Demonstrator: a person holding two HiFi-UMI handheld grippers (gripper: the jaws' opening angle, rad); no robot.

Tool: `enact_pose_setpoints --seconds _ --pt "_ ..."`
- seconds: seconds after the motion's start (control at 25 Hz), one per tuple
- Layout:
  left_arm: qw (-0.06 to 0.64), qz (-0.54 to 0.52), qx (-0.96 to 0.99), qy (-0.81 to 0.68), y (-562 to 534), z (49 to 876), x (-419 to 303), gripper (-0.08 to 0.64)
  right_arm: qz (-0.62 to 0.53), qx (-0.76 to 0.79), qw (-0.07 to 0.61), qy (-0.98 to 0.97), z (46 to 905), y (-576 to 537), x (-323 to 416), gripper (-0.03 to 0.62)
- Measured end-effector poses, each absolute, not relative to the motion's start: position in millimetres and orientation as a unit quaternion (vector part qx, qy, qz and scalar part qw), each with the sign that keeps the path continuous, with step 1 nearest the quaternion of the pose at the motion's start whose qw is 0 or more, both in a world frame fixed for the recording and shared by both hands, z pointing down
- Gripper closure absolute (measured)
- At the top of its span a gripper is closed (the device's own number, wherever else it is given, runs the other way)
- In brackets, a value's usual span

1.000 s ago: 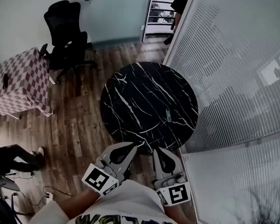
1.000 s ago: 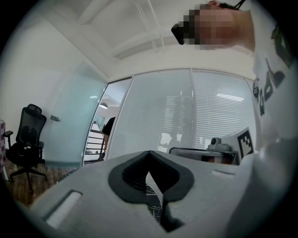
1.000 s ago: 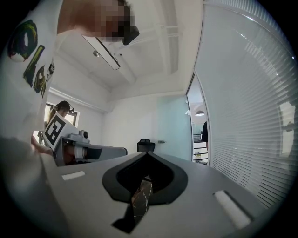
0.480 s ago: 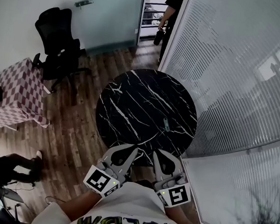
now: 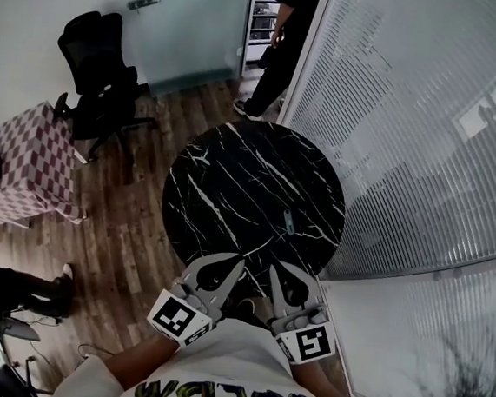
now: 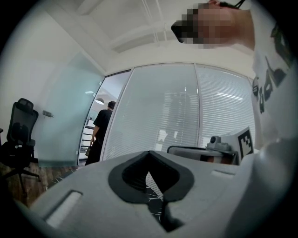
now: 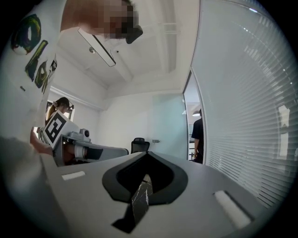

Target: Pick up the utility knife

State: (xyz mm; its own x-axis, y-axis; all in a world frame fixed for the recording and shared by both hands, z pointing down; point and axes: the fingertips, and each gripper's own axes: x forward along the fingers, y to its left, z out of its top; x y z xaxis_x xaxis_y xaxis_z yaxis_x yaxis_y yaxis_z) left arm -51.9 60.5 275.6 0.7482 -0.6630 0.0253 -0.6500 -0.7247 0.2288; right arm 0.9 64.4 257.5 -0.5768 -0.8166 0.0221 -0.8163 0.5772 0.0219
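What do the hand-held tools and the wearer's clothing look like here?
Both the left tool and right tool are pale grey shells with dark-lined teardrop openings, each carrying a black-and-white marker cube. The person wears a white top with coloured lettering.

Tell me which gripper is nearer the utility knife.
The right gripper: in the head view its tip lies just below the utility knife; the left gripper sits farther left.
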Motion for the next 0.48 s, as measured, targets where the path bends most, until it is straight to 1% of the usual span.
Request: enact_pose_setpoints --seconds 0.24,0.48 --pt "0.111 -0.032 0.925 -0.361 51.6 270.4 -42.7 0.557 0.012 0.451 0.017 -0.892 256.8 54.8 9.7 0.591" --pt "0.117 -0.023 0.923 -0.366 40.6 279.2 -40.9 0.557 0.000 0.458 0.038 -0.888 268.2 42.1 22.6 0.591"
